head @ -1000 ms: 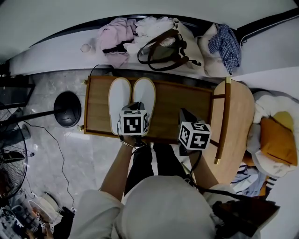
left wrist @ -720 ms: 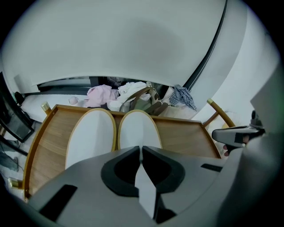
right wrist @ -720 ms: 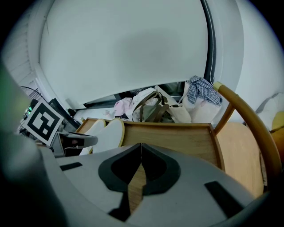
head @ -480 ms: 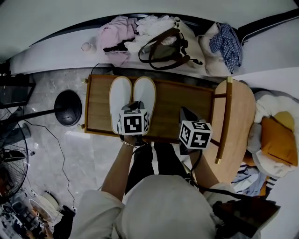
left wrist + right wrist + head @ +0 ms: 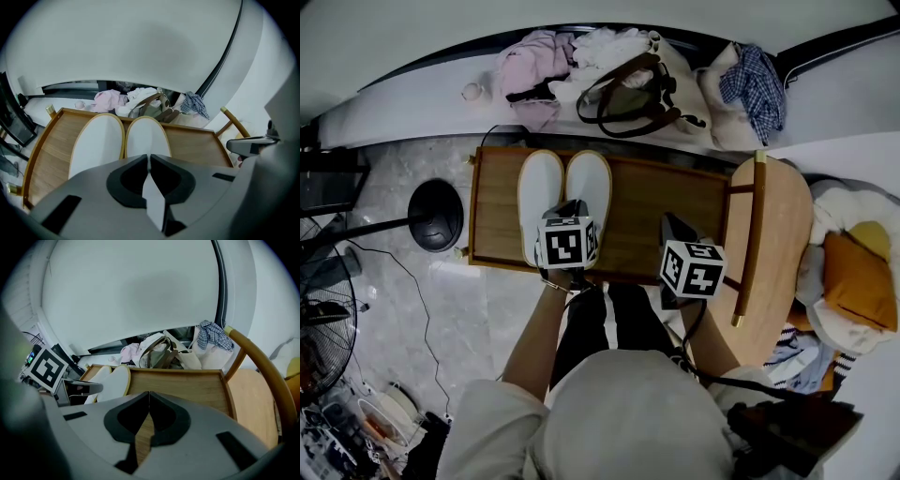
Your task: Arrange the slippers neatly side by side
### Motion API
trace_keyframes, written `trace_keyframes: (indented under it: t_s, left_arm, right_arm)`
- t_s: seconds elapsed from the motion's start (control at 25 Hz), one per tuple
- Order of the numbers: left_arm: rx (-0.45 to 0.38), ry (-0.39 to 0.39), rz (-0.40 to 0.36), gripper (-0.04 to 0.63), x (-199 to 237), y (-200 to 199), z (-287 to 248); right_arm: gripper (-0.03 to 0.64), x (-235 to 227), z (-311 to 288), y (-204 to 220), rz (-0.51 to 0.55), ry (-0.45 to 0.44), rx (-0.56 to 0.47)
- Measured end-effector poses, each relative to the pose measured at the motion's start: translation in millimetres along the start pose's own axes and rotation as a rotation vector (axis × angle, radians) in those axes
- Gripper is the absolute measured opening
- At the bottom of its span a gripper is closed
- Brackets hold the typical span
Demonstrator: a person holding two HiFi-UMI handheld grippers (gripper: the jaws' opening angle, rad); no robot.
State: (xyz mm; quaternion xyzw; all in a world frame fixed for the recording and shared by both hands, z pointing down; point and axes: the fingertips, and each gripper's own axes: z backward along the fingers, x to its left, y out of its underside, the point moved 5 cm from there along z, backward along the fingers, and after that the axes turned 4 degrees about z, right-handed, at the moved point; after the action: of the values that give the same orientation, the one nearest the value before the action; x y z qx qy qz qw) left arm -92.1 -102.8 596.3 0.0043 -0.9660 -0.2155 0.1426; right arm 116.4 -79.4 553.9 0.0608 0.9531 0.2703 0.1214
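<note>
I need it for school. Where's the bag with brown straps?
In the head view, the bag lies top centre, beyond the far edge of the wooden table, between the pink clothes at left and the checked shirt at right.

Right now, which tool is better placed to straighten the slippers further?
Probably left. The left tool is over the heel of one slipper; the right tool is over bare tabletop, apart from both.

In the head view the left gripper [image 5: 573, 210] and its marker cube covered the heel ends of the slippers [image 5: 540, 187], so whether its fingers touched a slipper could not be told there. In the left gripper view the gripper's own body hid those same ends. The fan [image 5: 326, 314] was cut off by the left edge. The floor clutter [image 5: 370, 424] below it was too small to name.
</note>
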Motion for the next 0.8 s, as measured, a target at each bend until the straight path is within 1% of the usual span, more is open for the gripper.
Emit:
trace_keyframes:
  t_s: [0.48, 0.64, 0.8]
  left_arm:
    - [-0.006, 0.014, 0.02, 0.032, -0.7, -1.0, 0.9]
    - [-0.019, 0.028, 0.045, 0.072, -1.3, -3.6, 2.5]
    - [-0.032, 0.03, 0.055, 0.083, -2.2, -7.8, 7.3]
  right_arm:
    - [0.034, -2.1, 2.8, -0.5, -0.001, 0.004, -0.008]
    - [0.034, -2.4, 3.7, -3.6, -0.002, 0.007, -0.016]
    - [0.034, -0.5, 5.9, -7.3, 0.002, 0.003, -0.023]
